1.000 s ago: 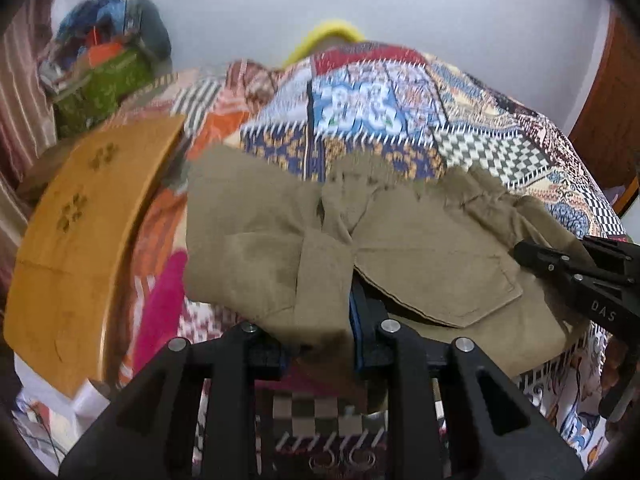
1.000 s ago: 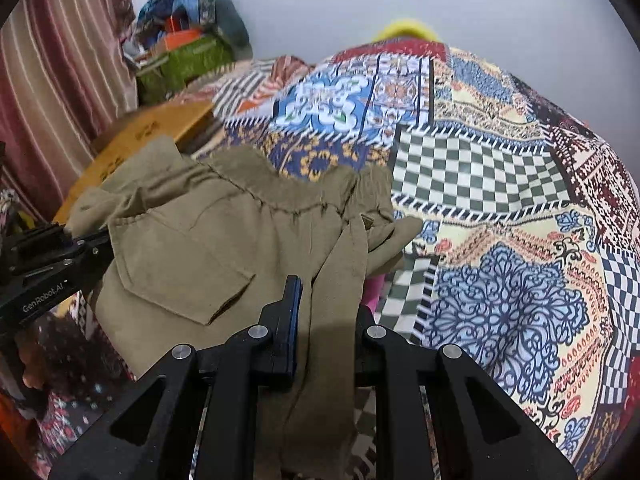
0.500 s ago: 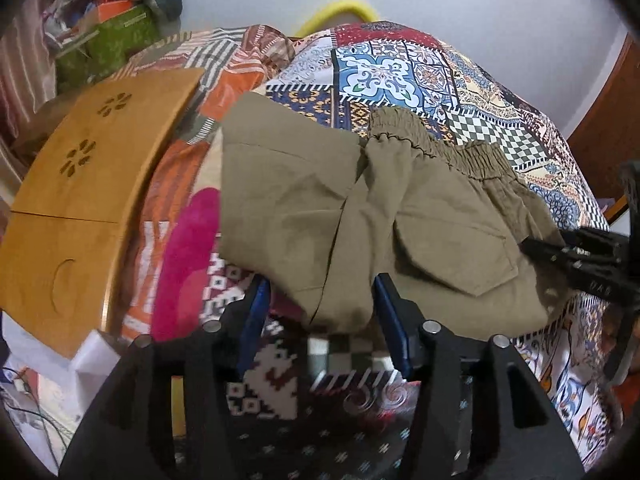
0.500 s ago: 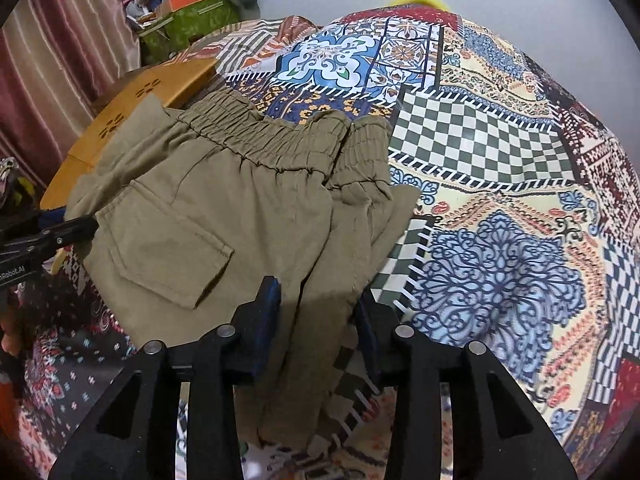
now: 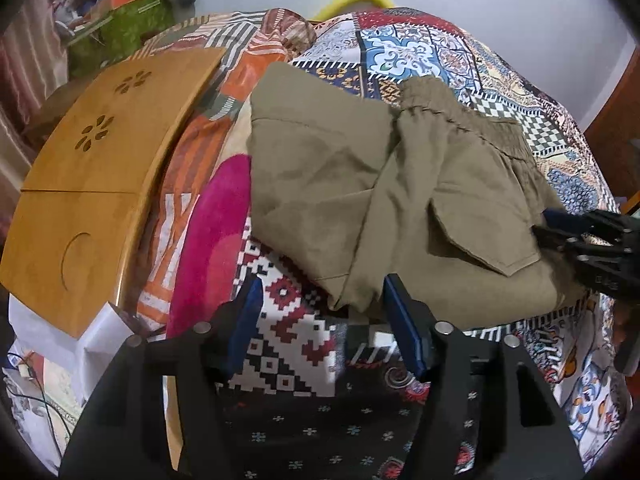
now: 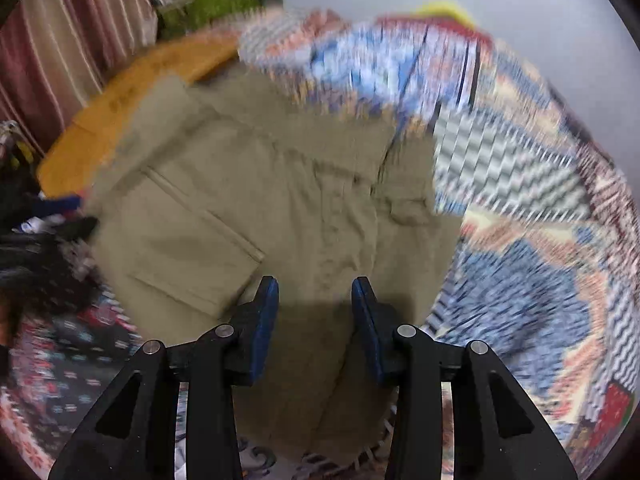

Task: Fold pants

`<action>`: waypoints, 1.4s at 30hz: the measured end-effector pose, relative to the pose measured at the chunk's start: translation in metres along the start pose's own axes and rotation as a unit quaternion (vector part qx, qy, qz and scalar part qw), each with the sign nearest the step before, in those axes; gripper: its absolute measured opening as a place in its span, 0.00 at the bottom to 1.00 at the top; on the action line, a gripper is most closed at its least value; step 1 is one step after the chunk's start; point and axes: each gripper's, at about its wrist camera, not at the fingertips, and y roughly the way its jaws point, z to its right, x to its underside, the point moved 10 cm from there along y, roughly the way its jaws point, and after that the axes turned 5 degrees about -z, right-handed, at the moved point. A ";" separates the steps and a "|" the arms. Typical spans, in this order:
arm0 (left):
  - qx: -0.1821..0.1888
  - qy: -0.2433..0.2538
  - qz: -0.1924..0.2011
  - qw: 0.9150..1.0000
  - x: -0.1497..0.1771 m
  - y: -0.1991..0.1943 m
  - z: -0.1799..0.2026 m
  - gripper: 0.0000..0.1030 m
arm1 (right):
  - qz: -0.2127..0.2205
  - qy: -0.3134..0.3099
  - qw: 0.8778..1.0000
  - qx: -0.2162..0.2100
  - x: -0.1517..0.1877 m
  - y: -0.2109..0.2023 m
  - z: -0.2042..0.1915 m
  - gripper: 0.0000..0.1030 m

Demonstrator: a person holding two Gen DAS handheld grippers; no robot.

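The olive-khaki pants point(image 5: 400, 200) lie folded on the patterned bedspread point(image 5: 440, 52), elastic waistband toward the far side and a flap pocket point(image 5: 480, 236) facing up. My left gripper point(image 5: 322, 300) is open, its blue pads just short of the near fold, holding nothing. My right gripper point(image 6: 314, 304) is open over the near part of the pants point(image 6: 260, 200), cloth lying loose between the jaws; this view is motion-blurred. The right gripper also shows at the right edge of the left wrist view point(image 5: 588, 240).
A wooden lap table point(image 5: 100, 168) lies on the bed to the left of the pants. A green box with a pile of clutter point(image 5: 120, 20) sits at the far left by a striped curtain. A white wall stands behind the bed.
Both grippers have opened and let go of the pants, which now lie flat on the bed. Both have pulled back toward me; the right one is still moving.
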 end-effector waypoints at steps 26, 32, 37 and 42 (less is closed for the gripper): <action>-0.035 -0.093 0.022 0.995 -0.013 -0.007 -0.055 0.53 | 0.019 0.072 0.997 -0.012 -0.022 -0.014 0.029 0.36; -0.009 -0.059 0.072 0.996 -0.011 -0.071 -0.018 0.53 | 0.090 0.054 0.994 -0.021 -0.019 -0.090 0.016 0.36; 0.011 -0.021 0.130 0.991 -0.007 -0.149 0.024 0.53 | 0.159 0.045 0.986 -0.030 -0.008 -0.167 -0.005 0.36; 0.020 0.018 0.199 0.980 0.005 -0.243 0.067 0.53 | 0.229 0.039 0.971 -0.047 0.003 -0.244 -0.026 0.36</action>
